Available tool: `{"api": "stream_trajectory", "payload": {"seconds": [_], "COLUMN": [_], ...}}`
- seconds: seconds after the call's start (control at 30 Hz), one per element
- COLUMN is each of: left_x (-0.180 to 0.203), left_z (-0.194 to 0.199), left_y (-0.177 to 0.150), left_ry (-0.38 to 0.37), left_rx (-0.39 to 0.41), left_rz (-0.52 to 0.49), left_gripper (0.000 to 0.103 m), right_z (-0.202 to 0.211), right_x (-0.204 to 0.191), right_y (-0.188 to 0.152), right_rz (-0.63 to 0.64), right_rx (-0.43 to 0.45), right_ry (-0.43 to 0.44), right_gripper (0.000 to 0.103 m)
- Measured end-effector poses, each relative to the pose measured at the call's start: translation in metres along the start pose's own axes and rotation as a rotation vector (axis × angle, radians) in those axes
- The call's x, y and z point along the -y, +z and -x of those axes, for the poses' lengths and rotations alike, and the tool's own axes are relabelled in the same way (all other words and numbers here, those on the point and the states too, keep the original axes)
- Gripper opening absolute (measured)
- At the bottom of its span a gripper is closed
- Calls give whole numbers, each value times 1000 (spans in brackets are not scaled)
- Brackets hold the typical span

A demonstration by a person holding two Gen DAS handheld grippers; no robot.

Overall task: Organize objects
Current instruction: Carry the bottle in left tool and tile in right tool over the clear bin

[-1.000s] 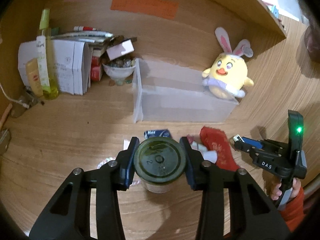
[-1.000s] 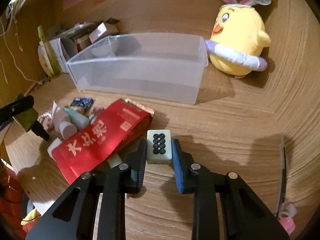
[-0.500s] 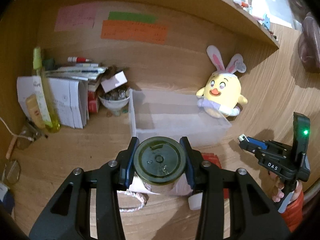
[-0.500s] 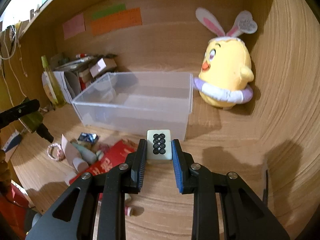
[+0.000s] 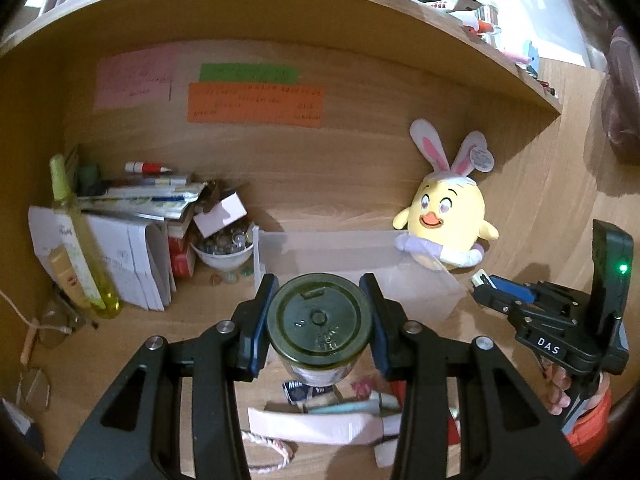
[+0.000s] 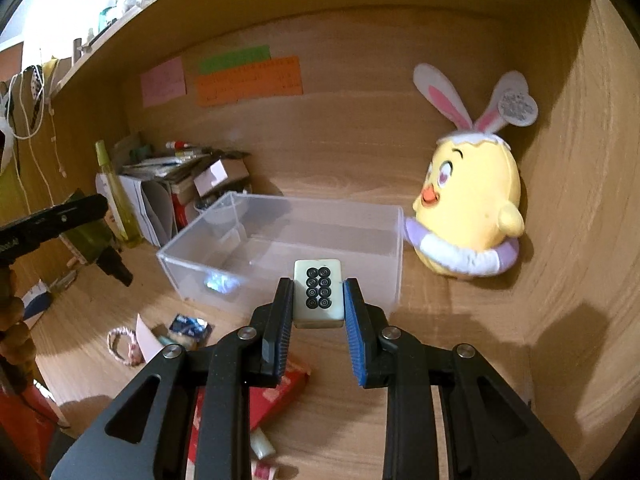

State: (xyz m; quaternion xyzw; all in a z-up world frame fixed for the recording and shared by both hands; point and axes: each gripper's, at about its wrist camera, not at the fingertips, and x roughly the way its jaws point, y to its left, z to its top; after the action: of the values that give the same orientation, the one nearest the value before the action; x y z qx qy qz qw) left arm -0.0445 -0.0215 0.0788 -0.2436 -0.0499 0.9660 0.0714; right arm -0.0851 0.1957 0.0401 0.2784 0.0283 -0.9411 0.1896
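Home desk nook, lived-in and personal rather than a lab or shop. Wood-grain tabletop (image 6: 460, 340) enclosed by matching back and side panels, with an overhead shelf (image 5: 360, 12) crowded with small clutter. Pink, green and orange paper notes (image 5: 256, 102), handwritten, stuck on the back panel. Yellow plush chick with bunny ears (image 6: 468, 200) set against the right side. Back-left corner: stacked papers and booklets (image 5: 132, 248), pens on top, a small bowl of glass beads (image 5: 226, 246), a tall yellow-green bottle (image 5: 80, 240). Clear plastic bin (image 6: 288, 244) mid-desk. Snack packets, a hair tie and a red packet (image 6: 276, 400) scattered in front.
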Motion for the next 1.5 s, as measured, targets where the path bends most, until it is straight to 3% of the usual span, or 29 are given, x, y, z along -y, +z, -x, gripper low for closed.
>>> {"api": "stream_trajectory", "payload": {"seconds": [0.63,0.8,1.07,1.5], "left_x": [-5,-6,-12,-4], "left_z": [-61,-85,-122,-149], "left_y": [34,33,22,8], "left_ry": [58,61,60,95], "left_rx": [-7,-43,-122,-169], "left_rz": [-6,-19,-13,-64], "left_gripper": [41,41,41,41], "right_z": [-40,-55,-92,-125], "right_x": [1,3,9,13], "right_y": [49,58,48,33], "right_rz": [37,49,28,38], "right_rx": [17,3,-77,-178], "right_ry": [19,14,26,16], "right_gripper": [23,23,23,23]}}
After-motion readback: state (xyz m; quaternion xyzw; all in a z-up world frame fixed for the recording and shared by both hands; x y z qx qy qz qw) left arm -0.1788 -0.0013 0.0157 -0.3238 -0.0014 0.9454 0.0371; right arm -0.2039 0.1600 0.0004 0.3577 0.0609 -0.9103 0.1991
